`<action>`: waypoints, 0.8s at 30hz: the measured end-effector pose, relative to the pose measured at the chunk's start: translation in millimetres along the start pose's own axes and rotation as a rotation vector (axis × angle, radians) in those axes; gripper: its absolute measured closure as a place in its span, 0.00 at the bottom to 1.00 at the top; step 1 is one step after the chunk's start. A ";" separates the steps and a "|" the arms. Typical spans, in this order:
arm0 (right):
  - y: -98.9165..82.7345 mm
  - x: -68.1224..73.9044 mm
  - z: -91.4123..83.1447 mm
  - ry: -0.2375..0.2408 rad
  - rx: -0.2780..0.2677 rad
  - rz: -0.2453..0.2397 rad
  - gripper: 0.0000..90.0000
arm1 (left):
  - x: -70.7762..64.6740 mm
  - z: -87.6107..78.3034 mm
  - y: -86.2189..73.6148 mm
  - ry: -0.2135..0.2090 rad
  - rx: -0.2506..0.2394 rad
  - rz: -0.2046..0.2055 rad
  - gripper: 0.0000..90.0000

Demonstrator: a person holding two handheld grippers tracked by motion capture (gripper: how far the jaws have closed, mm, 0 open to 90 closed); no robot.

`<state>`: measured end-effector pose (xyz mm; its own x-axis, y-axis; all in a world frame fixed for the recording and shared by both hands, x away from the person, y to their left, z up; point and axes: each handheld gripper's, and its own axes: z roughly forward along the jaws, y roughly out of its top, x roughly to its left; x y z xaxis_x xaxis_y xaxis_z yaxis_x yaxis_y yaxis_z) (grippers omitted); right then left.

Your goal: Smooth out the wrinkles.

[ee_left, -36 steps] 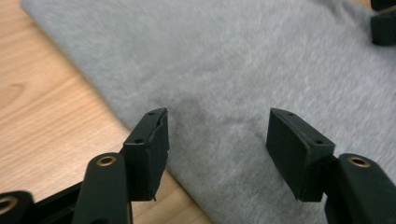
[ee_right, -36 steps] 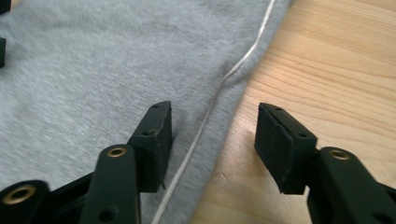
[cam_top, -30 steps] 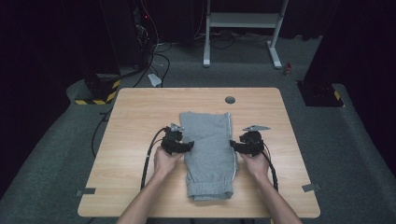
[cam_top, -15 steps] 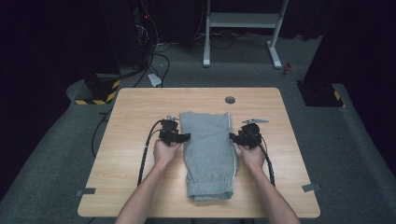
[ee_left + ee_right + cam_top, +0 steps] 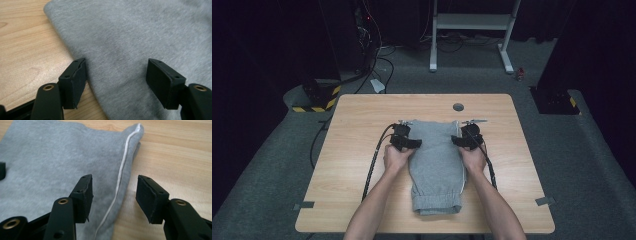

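Item: folded grey fleece trousers (image 5: 436,167) at centre frame on light wooden table (image 5: 352,165) | left claw (image 5: 116,72) and right claw (image 5: 113,188): apart, straddling its side edges, unclamped | progress: we judge lengthwise fold done, crosswise fold left.

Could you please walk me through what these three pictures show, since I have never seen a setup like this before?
No robot here: a person sits at a wooden table and holds a hand-operated two-jaw gripper in each hand. The high view looks down from above the person, whose forearms come in from the bottom. There the left gripper sits at the left edge of a folded grey garment, and the right gripper at its right edge.

The other two pictures come from small cameras riding on the grippers, looking along their black jaws. In the left gripper view the jaws stand apart over the garment's edge, one over the wood, one over the cloth. In the right gripper view the open jaws straddle the edge that bears a white stripe. Neither gripper is pinching the cloth; nothing is held yet.
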<state>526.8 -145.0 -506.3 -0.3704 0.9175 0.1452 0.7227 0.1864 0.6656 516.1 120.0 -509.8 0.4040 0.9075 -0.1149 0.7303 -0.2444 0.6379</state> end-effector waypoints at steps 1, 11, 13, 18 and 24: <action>-0.1 0.3 3.0 -0.005 0.005 0.002 0.53 | -1.3 0.4 0.5 0.011 0.006 0.016 0.36; -1.3 9.4 11.5 -0.029 0.000 -0.136 0.66 | -8.2 6.1 4.5 0.044 0.011 0.090 0.39; -1.4 9.7 11.3 -0.009 0.001 -0.153 0.76 | -9.1 5.6 5.2 0.033 0.008 0.103 0.48; -0.7 10.5 10.2 0.021 0.020 -0.170 0.87 | -11.2 6.1 8.3 0.005 0.016 0.120 0.67; 5.8 9.3 10.2 0.038 0.070 -0.172 0.91 | -6.5 6.9 11.3 -0.049 0.025 0.103 0.84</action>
<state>533.5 -131.8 -508.6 -0.5126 0.8564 0.0618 0.6854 0.3648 0.6302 525.5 108.9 -507.1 0.5037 0.8595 -0.0874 0.6968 -0.3443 0.6292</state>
